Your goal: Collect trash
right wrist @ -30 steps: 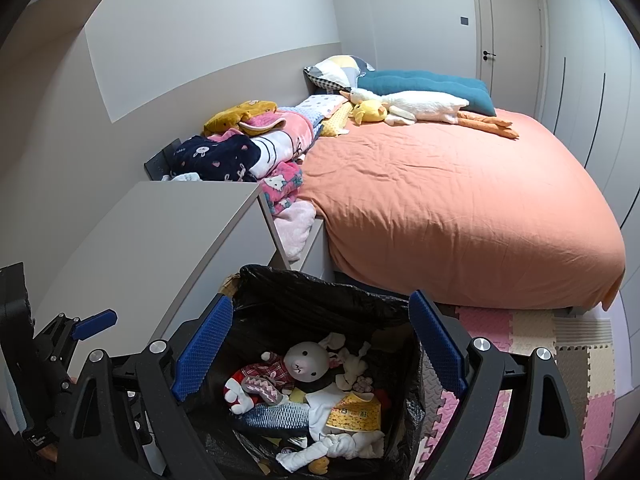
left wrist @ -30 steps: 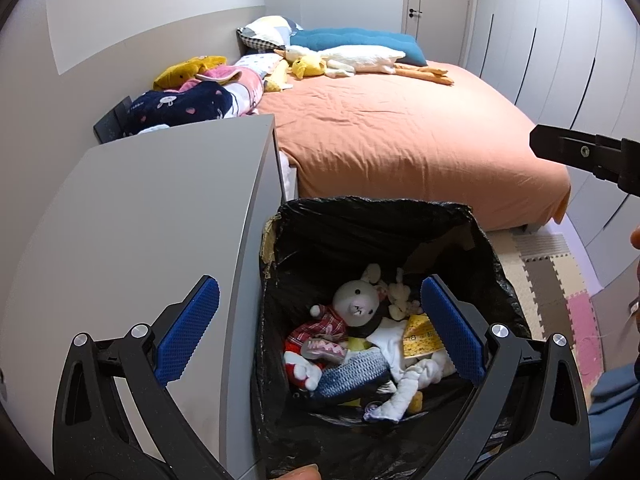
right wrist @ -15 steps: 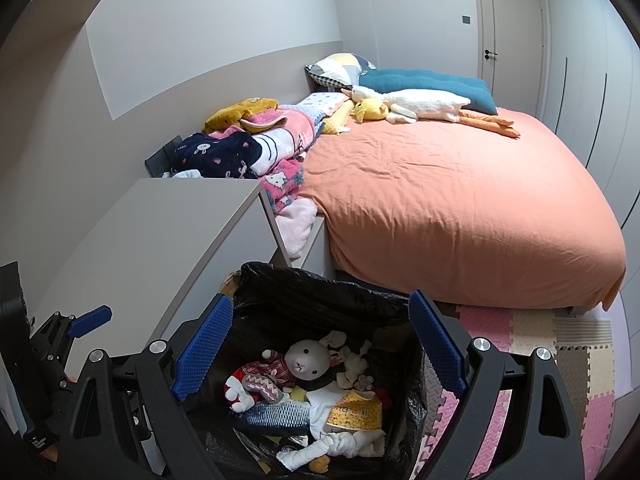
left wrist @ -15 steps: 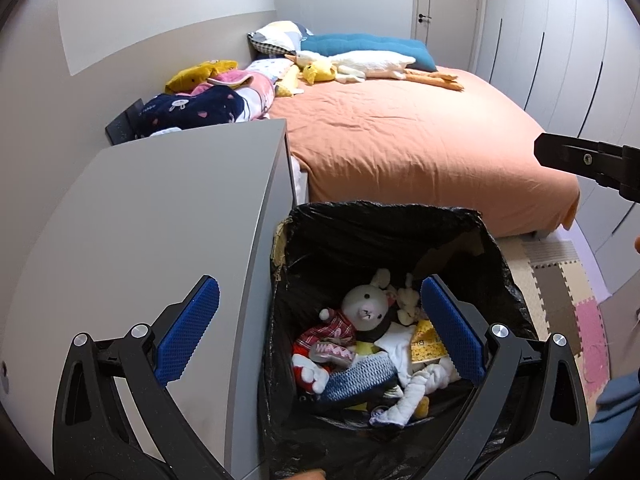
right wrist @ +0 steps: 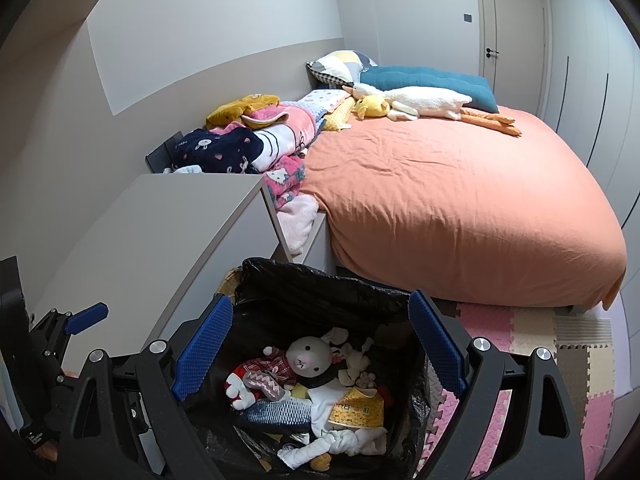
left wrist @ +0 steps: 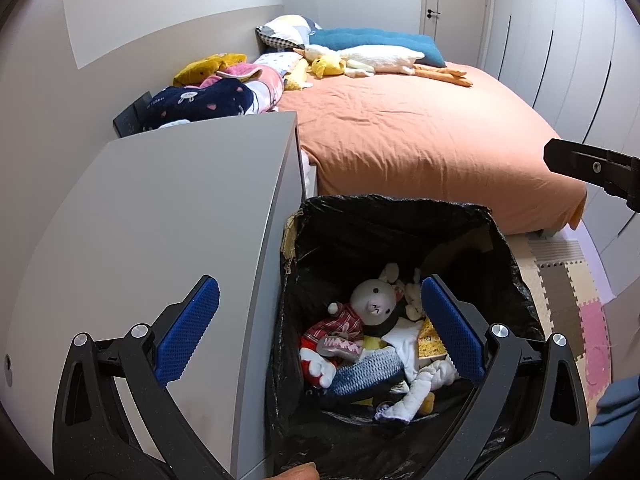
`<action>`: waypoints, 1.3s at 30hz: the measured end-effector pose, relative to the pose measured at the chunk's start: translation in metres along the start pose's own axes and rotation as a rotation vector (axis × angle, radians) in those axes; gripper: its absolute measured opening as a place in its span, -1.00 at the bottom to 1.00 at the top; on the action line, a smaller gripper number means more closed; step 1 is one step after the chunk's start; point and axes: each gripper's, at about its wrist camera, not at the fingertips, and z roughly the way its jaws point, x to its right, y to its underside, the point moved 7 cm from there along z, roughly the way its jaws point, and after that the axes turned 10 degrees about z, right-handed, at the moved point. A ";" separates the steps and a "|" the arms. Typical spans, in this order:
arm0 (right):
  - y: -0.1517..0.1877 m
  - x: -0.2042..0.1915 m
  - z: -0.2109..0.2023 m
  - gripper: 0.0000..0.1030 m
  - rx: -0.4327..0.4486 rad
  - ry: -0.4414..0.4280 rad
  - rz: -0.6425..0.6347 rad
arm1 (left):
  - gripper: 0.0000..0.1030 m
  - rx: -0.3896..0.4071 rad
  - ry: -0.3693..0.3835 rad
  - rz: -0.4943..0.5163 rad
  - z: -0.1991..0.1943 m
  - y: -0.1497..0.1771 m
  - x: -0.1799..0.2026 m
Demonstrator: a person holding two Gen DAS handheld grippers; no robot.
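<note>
Left gripper [left wrist: 316, 322] spread wide, holding nothing. Right gripper [right wrist: 320, 342] likewise wide apart, empty. Both poised above black-lined trash bin [left wrist: 384, 216], beside grey cabinet [left wrist: 168, 216], filled with plush rabbit [right wrist: 310, 356], socks, cloth. Orange bed [right wrist: 460, 200] beyond.

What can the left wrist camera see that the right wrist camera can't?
Only the left wrist view shows the dark tip of the right gripper's body at its right edge, and a fingertip at the bottom. Only the right wrist view shows the Hello Kitty blanket and the left gripper's blue pad. Both show the black trash bag, the grey bunny toy inside, the orange bed, the grey cabinet, and open, empty jaws.
</note>
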 end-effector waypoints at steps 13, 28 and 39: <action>0.002 -0.003 0.000 0.74 -0.001 0.002 0.000 | 0.90 -0.005 0.008 0.006 0.002 0.002 0.000; 0.006 -0.005 0.004 0.74 -0.003 0.001 -0.005 | 0.90 -0.015 0.014 0.013 0.005 0.003 0.002; 0.005 -0.004 0.002 0.74 0.000 0.000 -0.009 | 0.90 -0.015 0.012 0.020 0.004 0.004 0.004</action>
